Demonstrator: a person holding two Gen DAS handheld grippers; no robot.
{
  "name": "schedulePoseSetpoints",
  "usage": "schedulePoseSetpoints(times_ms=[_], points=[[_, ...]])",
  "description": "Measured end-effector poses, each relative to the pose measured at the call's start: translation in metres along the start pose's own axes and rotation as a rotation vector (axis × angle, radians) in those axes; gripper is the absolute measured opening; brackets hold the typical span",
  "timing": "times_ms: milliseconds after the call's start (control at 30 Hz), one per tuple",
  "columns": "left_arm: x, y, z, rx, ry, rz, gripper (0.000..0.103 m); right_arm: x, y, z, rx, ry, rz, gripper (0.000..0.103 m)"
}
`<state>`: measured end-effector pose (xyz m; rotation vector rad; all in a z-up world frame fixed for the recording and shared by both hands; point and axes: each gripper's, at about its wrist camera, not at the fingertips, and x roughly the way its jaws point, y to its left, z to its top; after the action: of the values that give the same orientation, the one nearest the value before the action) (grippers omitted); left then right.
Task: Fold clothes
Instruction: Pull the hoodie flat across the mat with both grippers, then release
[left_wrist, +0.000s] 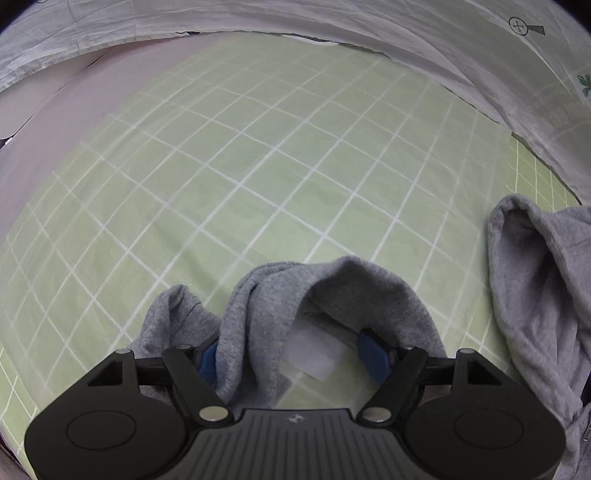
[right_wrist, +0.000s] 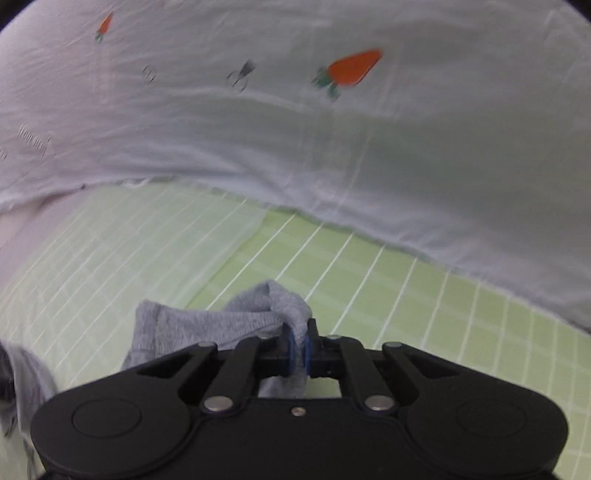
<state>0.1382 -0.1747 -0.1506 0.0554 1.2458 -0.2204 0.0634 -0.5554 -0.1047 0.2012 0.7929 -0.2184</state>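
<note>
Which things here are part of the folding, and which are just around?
Job: grey garment, draped between the open left gripper and pinched by the shut right gripper.
Lying about: green checked sheet, white carrot-print cloth.

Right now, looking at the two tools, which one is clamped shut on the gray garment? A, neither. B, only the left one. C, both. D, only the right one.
D: the right tool has its blue pads pressed together on a pinch of the gray garment, while the left tool stands wide open with the cloth merely draped between its pads.
</note>
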Motion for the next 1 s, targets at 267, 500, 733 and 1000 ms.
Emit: schedulePoseSetpoints(times_ms=[267, 500, 733, 1000], points=[[-0.020, -0.022, -0.004, 0.008, -0.056, -0.087, 0.076, -0.049, -0.080, 0.061, 0.094, -0.258, -0.326, 0.050], [-0.019, -0.067, -0.054, 0.127, 0.030, -0.141, 0.077, -0.120, -0.074, -0.081, 0.151, -0.109, -0.353, 0.052], [-0.039, -0.092, -0.113, 0.226, 0.073, -0.168, 0.077, -0.193, -0.083, -0.227, 0.342, 0.054, -0.404, 0.046], [-0.061, -0.107, -0.170, 0.204, 0.074, -0.153, 0.077, -0.253, -0.103, -0.294, 0.489, 0.066, -0.428, 0.046]])
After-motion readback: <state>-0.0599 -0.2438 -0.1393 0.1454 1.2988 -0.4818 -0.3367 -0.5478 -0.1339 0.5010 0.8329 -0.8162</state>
